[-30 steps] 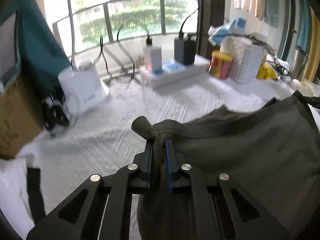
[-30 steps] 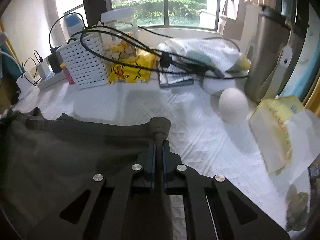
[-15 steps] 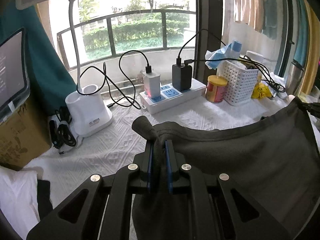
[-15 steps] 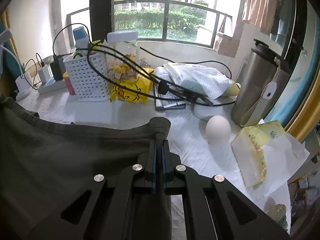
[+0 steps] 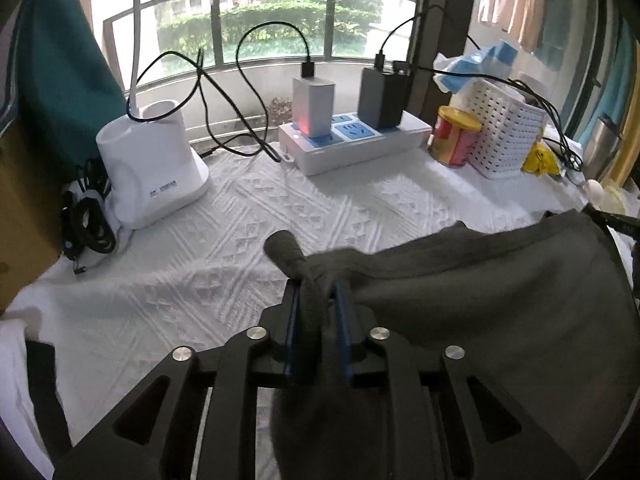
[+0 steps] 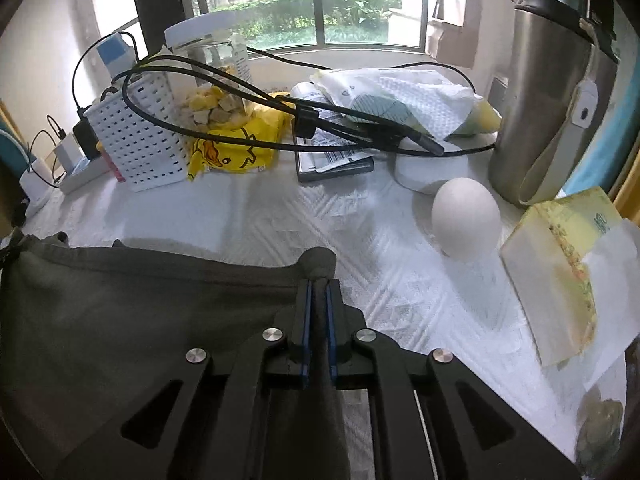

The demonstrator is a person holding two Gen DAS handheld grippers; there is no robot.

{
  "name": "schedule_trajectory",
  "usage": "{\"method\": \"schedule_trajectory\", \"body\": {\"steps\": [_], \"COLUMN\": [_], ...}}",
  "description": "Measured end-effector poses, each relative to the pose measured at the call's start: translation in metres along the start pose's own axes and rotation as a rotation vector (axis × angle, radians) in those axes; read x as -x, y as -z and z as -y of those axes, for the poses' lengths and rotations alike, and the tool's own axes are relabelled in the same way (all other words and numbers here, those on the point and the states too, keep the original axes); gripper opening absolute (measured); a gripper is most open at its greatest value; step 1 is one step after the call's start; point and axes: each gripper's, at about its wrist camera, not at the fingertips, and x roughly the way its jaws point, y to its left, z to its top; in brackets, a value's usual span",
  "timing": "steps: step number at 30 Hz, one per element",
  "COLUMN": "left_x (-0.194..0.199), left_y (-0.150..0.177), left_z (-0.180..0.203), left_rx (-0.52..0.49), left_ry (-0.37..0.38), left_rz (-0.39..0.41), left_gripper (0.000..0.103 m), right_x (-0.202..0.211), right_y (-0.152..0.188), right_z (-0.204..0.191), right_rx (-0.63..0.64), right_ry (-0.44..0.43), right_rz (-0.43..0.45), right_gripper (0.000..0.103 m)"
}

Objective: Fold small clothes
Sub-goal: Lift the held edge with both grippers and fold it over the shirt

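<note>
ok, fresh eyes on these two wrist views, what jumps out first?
The dark grey garment dominates: stretched between the left gripper and right gripper, each shut on a bunched corner above the white tablecloth. Next, the clutter along the window: a power strip with chargers plugged in, a white basket draped with black cables, and a white egg-shaped object beside a steel flask.

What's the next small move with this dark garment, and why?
Probably lower both grippers together to lay the dark garment flat on the white cloth. The left gripper and right gripper each pinch a corner, with the top edge stretched between them.
</note>
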Motion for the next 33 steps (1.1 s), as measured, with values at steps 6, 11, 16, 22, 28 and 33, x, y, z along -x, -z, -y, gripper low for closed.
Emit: {"method": "schedule_trajectory", "body": {"steps": [6,11,16,22,28,33], "left_x": [-0.01,-0.022,-0.025,-0.002,0.016,0.003], "left_y": [-0.007,-0.005,-0.002,-0.01,-0.018,-0.025], "left_z": [-0.009,-0.013,-0.014,-0.026,-0.029,-0.027], "left_rx": [-0.006,-0.009,-0.02,0.046,0.076,0.03], "left_ry": [-0.026,0.006,0.023,0.031,0.022,-0.001], "left_rz": [-0.021,-0.032,0.001,0.102,0.179,0.15], "left_gripper": [0.021,0.02,0.005,0.004,0.004,0.004], "right_x": [-0.011,-0.011,0.004,0.026,0.035,0.024], "right_y": [-0.006,-0.006,-0.008,-0.019,-0.026,-0.024], "right_z": [0.002,-0.007,-0.012,-0.011,-0.014,-0.013], "right_rx": [-0.006,0.043,0.068,0.063,0.076,0.079], "right_ry": [-0.064,-0.048,-0.051,-0.041,-0.018,0.004], "right_rz": [-0.012,0.01,0.07,0.147,0.185,0.158], "right_gripper": [0.042,0.009,0.005,0.005,0.005,0.005]}}
